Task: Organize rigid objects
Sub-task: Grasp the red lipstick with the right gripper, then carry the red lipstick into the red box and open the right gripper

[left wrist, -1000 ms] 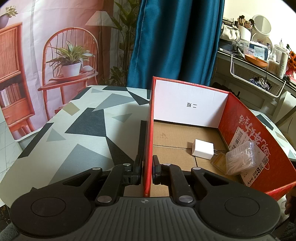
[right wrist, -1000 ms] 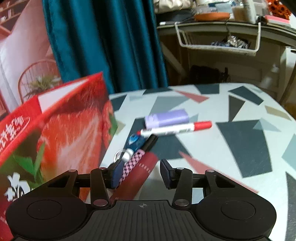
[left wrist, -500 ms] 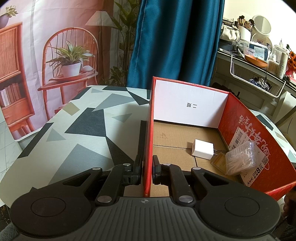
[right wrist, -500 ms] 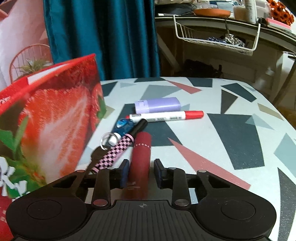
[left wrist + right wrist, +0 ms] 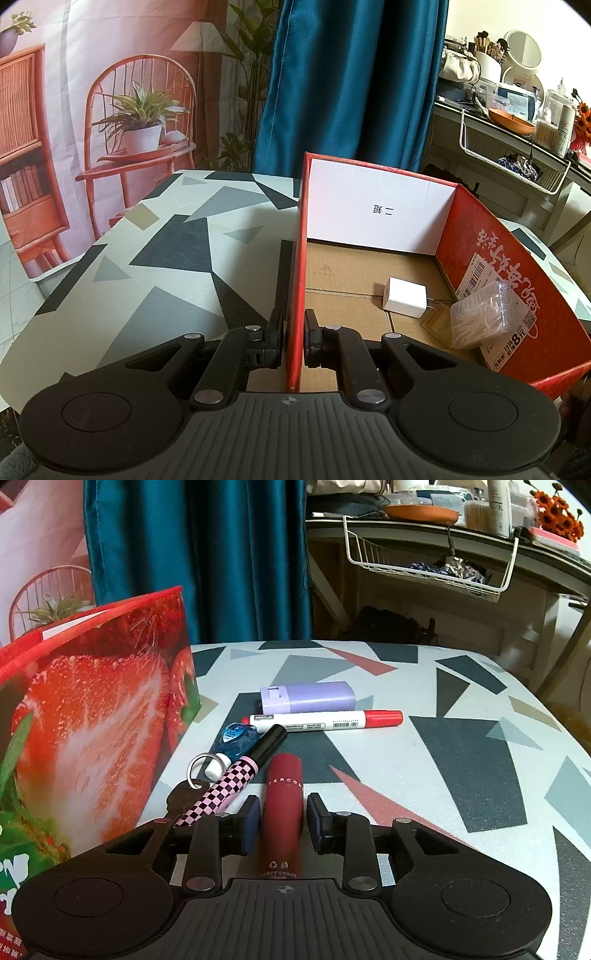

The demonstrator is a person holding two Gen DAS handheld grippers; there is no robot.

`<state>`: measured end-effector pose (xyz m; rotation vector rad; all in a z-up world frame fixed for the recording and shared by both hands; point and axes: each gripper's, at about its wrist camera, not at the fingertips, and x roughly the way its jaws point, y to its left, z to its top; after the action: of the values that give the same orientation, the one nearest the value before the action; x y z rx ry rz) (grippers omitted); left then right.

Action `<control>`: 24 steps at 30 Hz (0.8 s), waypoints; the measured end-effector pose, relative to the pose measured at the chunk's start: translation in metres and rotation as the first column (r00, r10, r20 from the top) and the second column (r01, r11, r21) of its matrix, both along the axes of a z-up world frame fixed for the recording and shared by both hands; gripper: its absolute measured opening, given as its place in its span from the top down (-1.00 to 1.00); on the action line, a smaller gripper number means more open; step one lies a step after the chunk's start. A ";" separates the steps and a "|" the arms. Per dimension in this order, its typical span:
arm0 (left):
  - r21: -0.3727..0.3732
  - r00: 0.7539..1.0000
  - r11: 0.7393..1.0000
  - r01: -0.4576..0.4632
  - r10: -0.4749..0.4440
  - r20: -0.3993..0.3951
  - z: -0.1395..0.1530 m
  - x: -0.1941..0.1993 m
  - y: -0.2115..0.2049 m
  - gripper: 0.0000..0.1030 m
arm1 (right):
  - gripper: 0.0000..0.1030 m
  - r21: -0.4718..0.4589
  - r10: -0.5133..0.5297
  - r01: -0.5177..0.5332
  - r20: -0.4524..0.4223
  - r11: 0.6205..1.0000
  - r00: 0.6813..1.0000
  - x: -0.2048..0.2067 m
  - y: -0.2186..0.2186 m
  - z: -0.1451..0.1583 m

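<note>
My left gripper (image 5: 293, 332) is shut on the left wall of the red cardboard box (image 5: 295, 258), one pad on each side. Inside the box lie a white charger (image 5: 404, 297) and a clear case of cotton swabs (image 5: 480, 319). In the right wrist view, my right gripper (image 5: 282, 819) is shut on a dark red tube (image 5: 284, 786) that points away from me. Left of the tube lie a pink checkered pen (image 5: 229, 786), a key ring (image 5: 207, 766) and a blue correction tape (image 5: 238, 738). Farther back are a red-capped marker (image 5: 325, 720) and a purple case (image 5: 308, 698).
The strawberry-printed outer side of the box (image 5: 92, 720) stands close on the left of the loose items. The patterned table (image 5: 461, 757) stretches to the right. Behind it are a blue curtain (image 5: 221, 554) and a shelf with a wire basket (image 5: 424, 568).
The right gripper's jaws came together around the dark red tube, which before lay against the left finger only. The left gripper and the box have not moved.
</note>
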<state>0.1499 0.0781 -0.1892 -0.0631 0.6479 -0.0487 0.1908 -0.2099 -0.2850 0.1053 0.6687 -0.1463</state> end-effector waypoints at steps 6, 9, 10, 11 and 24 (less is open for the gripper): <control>-0.002 1.000 1.000 -0.001 0.001 0.001 0.000 0.000 0.000 0.75 | 0.44 -0.022 0.010 -0.010 -0.001 1.000 1.000 -0.002 0.005 0.000; -0.003 1.000 1.000 -0.001 0.001 0.002 0.000 0.000 0.000 0.75 | 0.44 -0.016 0.010 -0.010 0.000 1.000 1.000 -0.002 0.004 0.001; -0.004 1.000 1.000 -0.001 0.001 0.002 0.000 0.000 0.000 0.75 | 0.44 -0.018 0.011 -0.011 0.000 1.000 1.000 -0.002 0.004 0.001; -0.005 1.000 1.000 -0.001 0.001 0.002 0.000 0.000 0.000 0.75 | 0.44 -0.020 0.011 -0.011 0.000 1.000 1.000 -0.002 0.004 0.001; -0.008 1.000 1.000 0.001 -0.001 -0.001 -0.001 0.001 0.001 0.75 | 0.60 -0.005 -0.004 0.004 -0.003 1.000 1.000 -0.004 0.000 0.004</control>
<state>0.1505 0.0796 -0.1898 -0.0700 0.6485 -0.0523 0.1867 -0.2099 -0.2811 0.1015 0.6711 -0.1523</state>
